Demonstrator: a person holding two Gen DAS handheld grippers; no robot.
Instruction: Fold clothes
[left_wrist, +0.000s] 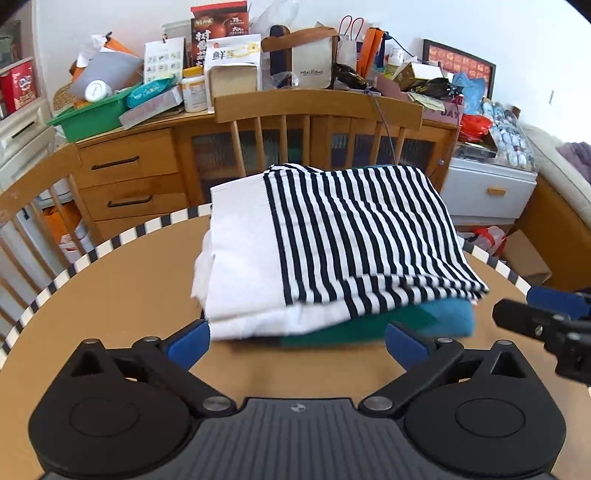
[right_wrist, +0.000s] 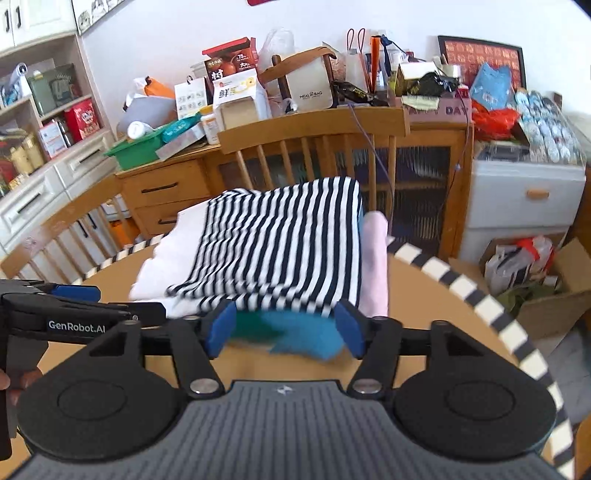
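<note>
Wood everywhere behind the work: a spindle-back chair (left_wrist: 317, 107) stands just past the far side of the clothes stack (left_wrist: 332, 251), and behind the chair a sideboard (left_wrist: 133, 173) with dark drawer pulls carries a dense clutter of boxes, bags and a green plastic tray (left_wrist: 92, 114). Right of the stack, off the table, sits a white drawer unit (right_wrist: 524, 199) and an open cardboard box (right_wrist: 554, 291) with bags inside. Stack itself lies on the round tan table (left_wrist: 129, 295), whose rim bears a black-and-white checked band. Top layer is a navy-and-white striped knit, folded flat; under it a white textured fabric shows to the stack's left, teal and blue cloth at the near edge, a pale pink piece (right_wrist: 375, 266) along the right side. Left gripper (left_wrist: 297, 338) is near the stack's front edge, blue pads spread wide, nothing between them. Right gripper (right_wrist: 286, 328) has pads apart, flanking the blurred blue cloth at the near edge; contact not discernible.
</note>
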